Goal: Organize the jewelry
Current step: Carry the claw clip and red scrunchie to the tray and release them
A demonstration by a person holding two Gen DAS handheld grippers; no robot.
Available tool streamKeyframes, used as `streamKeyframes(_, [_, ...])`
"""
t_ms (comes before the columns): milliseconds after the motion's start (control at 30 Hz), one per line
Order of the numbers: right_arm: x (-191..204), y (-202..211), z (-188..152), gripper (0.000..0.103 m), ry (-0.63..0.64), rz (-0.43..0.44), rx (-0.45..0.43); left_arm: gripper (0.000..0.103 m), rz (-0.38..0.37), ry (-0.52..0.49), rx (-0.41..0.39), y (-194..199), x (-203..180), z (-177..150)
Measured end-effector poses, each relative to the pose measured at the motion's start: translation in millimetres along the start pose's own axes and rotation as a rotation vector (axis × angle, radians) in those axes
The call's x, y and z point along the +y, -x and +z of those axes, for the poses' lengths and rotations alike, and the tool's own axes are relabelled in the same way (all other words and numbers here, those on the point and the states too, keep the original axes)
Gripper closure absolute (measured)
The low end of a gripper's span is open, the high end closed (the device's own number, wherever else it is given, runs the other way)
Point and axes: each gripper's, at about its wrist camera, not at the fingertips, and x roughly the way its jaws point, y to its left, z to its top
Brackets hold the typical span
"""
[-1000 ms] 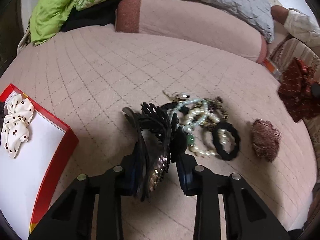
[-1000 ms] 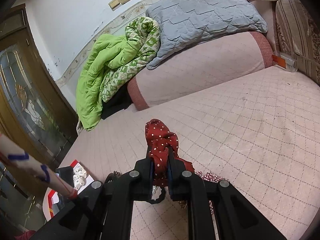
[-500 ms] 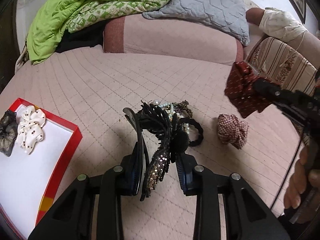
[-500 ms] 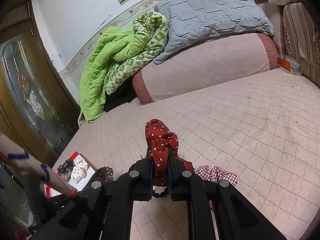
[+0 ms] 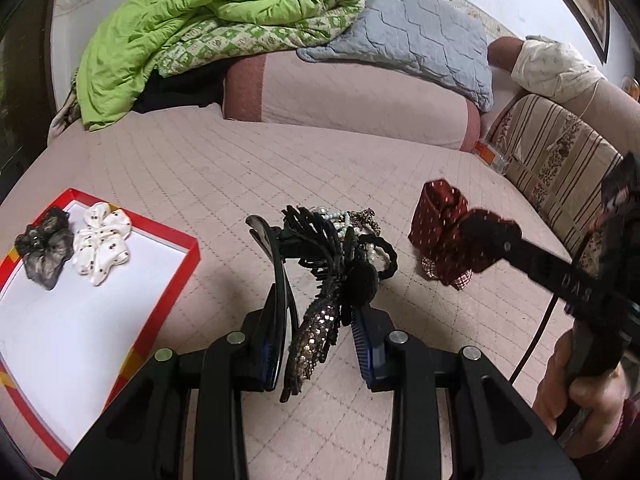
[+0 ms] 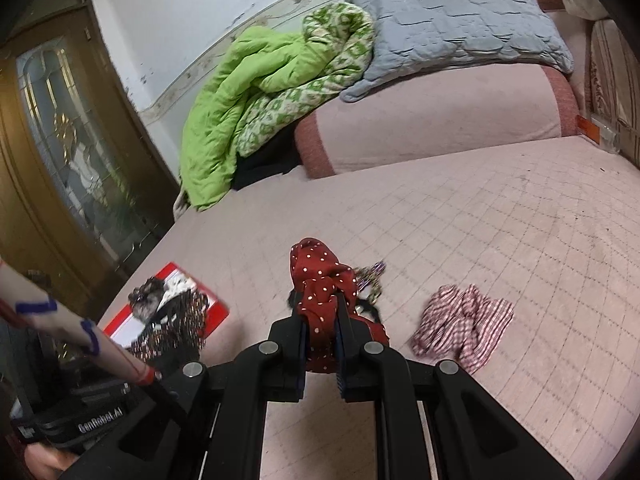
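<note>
Left gripper (image 5: 320, 344) clamps a black sequined hair clip (image 5: 320, 320) above the bed (image 5: 200, 168); right gripper (image 6: 320, 332) is closed on a red dotted scrunchie (image 6: 320, 280). Both look bound for the red box (image 5: 176, 276), at left, already holding two scrunchies. Judgement: carry level, lower into bare white floor, release only once resting. Bead pile (image 5: 348, 220) and checked scrunchie (image 6: 464, 320) remain beyond. Legible: "GenRobot.AI" on the left gripper's body, "DAS" on the right's arm.

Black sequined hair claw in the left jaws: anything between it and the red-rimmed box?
Nothing visible. The black sequined hair claw hangs above bare pink quilt; the red-rimmed white box lies open to its left, holding two scrunchies at its far end.
</note>
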Motion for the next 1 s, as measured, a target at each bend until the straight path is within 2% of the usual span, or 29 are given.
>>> streamKeyframes(233, [16,4,-14,0.091,0.025,0.020,0.015,0.072,0.019,0.032,-0.017,20,18,-7])
streamKeyframes(567, [40,4,-28,0.091,0.027,0.081,0.049,0.072,0.066,0.104,-0.042,50,66,-18])
streamKeyframes(1000, [101,-15,-33,0.091,0.062,0.227,0.118,0.072,0.166,0.217,-0.077,83,147,-29])
